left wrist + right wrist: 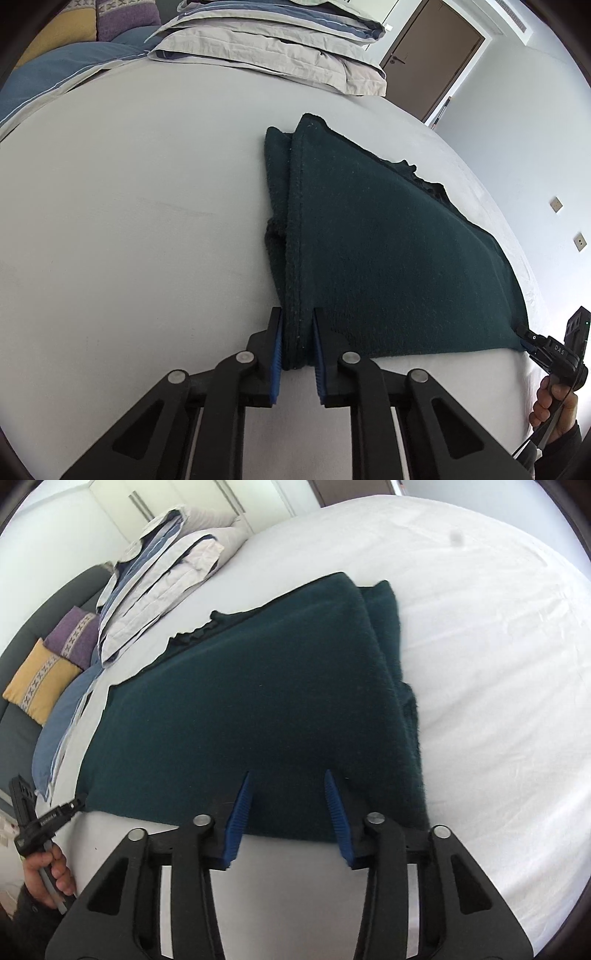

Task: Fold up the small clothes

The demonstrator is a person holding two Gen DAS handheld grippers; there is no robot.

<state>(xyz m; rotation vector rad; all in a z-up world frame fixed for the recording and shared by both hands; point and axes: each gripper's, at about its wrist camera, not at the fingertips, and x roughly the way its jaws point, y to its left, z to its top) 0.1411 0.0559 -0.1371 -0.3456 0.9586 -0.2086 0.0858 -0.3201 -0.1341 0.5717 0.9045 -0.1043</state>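
Through the left wrist camera, our left gripper has its fingers pinched on the near left corner of the dark green garment, which lies flat on the bed, anchoring that folded edge.

Through the right wrist camera, our right gripper hovers half-wide over the near hem, holding nothing, likely placed for the matching corner.

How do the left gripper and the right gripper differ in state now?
The left gripper is shut on the folded edge of the dark green garment; the right gripper stands open, with the cloth between its fingers. The left one sits at a corner, the right one along the near edge. Both have blue pads.
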